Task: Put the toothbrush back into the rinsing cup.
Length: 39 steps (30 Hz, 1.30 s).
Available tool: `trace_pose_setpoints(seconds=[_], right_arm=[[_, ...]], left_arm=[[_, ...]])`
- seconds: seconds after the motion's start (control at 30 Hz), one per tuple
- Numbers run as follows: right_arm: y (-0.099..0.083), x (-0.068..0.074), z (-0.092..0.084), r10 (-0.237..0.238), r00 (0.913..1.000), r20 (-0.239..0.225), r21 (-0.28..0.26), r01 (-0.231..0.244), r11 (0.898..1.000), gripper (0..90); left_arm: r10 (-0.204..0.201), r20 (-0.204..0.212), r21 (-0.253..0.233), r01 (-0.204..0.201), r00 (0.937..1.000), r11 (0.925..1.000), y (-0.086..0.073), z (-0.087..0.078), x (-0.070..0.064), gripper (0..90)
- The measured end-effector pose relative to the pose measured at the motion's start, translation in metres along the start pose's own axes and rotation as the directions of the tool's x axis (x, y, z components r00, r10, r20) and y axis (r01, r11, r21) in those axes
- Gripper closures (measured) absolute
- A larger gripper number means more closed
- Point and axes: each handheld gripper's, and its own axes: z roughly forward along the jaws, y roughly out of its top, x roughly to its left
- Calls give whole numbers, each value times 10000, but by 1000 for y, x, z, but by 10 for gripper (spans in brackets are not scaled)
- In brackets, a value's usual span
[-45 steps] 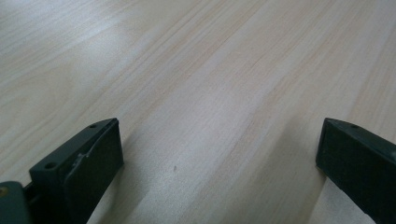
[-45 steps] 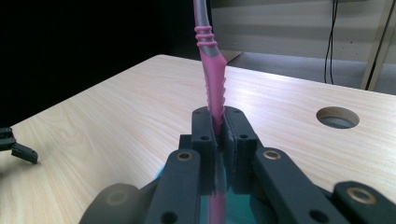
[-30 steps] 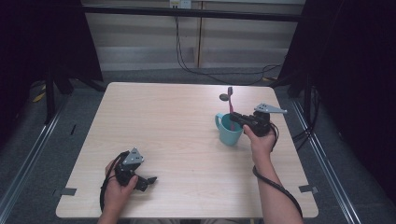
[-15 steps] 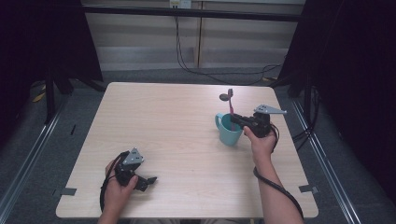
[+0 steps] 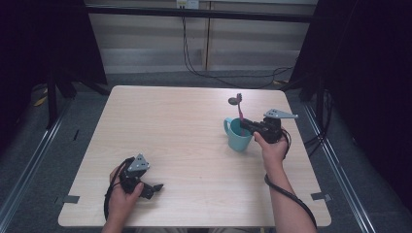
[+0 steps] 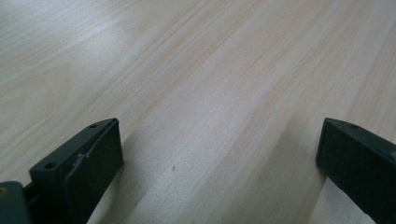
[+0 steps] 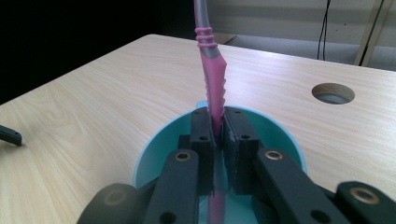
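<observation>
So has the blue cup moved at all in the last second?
No. In the high view the blue cup sits at the same spot near the table's right edge as before, with the right tongs holding the pink utensil over it.

Bright worktop, dark surroundings

Even overhead light falls on the pale worktop (image 5: 184,141); the room around it sinks into black. Soft shadows lie under the left hand-held gripper (image 6: 219,154), whose near jaws blur; the high view is slightly soft.
</observation>
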Motion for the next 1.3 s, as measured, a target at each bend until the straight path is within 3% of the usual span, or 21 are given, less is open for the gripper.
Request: trace_pose_setpoints(seconds=[0.6, 0.87, 1.3], right_arm=[[-4, 2, 2, -74, 10000, 53, 147, 73, 9999, 811], [-3, 3, 0, 47, 10000, 80, -34, -47, 10000, 672], [4, 10, -3, -129, 9999, 57, 385, 126, 9992, 507]], left_arm=[[1, 3, 3, -1, 10000, 10000, 0, 0, 0, 3], [1, 4, -2, -1, 10000, 10000, 0, 0, 0, 3], [4, 9, 6, -4, 10000, 10000, 0, 0, 0, 3]])
